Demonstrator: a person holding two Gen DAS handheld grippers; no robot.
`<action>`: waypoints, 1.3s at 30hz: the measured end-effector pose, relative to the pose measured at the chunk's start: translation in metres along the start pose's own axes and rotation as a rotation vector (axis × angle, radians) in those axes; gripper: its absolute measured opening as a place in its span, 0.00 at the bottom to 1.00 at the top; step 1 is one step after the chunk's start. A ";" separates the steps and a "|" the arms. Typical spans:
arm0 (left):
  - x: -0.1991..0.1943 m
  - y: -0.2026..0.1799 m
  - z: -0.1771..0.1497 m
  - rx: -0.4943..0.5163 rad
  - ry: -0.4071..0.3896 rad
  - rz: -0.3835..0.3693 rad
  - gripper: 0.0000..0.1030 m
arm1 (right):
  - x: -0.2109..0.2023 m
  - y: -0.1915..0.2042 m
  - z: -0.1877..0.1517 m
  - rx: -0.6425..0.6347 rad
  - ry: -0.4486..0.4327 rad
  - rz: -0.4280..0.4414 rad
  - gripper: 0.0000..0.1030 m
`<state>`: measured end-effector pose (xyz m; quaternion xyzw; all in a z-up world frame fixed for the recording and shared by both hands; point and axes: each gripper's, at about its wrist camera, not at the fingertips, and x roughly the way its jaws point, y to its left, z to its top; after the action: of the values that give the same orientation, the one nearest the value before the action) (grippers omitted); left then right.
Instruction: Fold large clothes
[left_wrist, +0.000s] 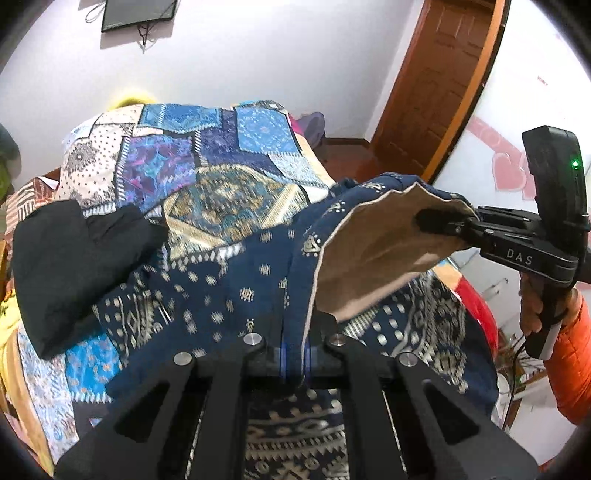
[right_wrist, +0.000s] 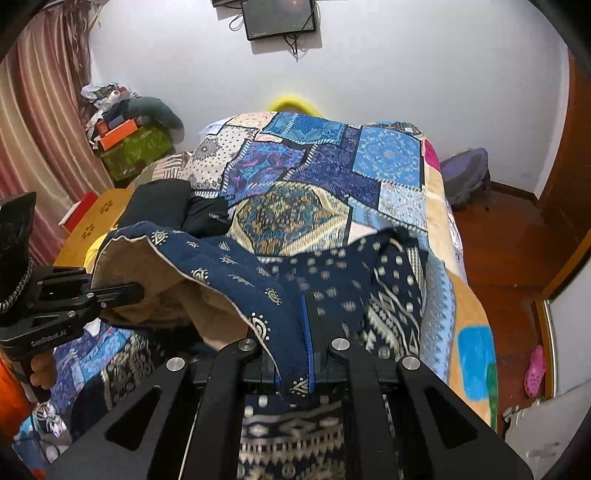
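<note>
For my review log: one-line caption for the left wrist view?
Both hand-held grippers, left and right, pinch the navy patterned garment above a patchwork bedspread.

1. The left gripper (right_wrist: 125, 291), black and two-fingered, reaches in level from the side, its jaws clamped on the tan-lined edge of the navy patterned garment (left_wrist: 236, 288).
2. The right gripper (left_wrist: 439, 223), also black, comes in level from the opposite side, pinched shut on the same raised edge.
3. A hand (left_wrist: 532, 310) wraps the right gripper's handle below an orange sleeve (left_wrist: 572, 354).
4. Fingers (right_wrist: 40, 369) curl around the left gripper's handle.
</note>
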<state>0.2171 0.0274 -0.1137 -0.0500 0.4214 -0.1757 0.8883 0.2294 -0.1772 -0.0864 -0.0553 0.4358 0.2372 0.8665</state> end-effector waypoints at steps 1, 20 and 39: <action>0.000 -0.002 -0.004 0.000 0.009 -0.005 0.05 | -0.001 -0.001 -0.006 0.008 0.007 0.001 0.08; -0.012 -0.012 -0.066 0.018 0.103 0.146 0.48 | -0.007 -0.008 -0.080 0.044 0.189 0.014 0.30; 0.002 0.025 -0.026 -0.038 0.024 0.245 0.70 | 0.010 -0.003 -0.042 0.094 0.111 0.012 0.46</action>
<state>0.2050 0.0518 -0.1377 -0.0131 0.4382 -0.0582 0.8969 0.2047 -0.1889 -0.1201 -0.0251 0.4941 0.2182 0.8412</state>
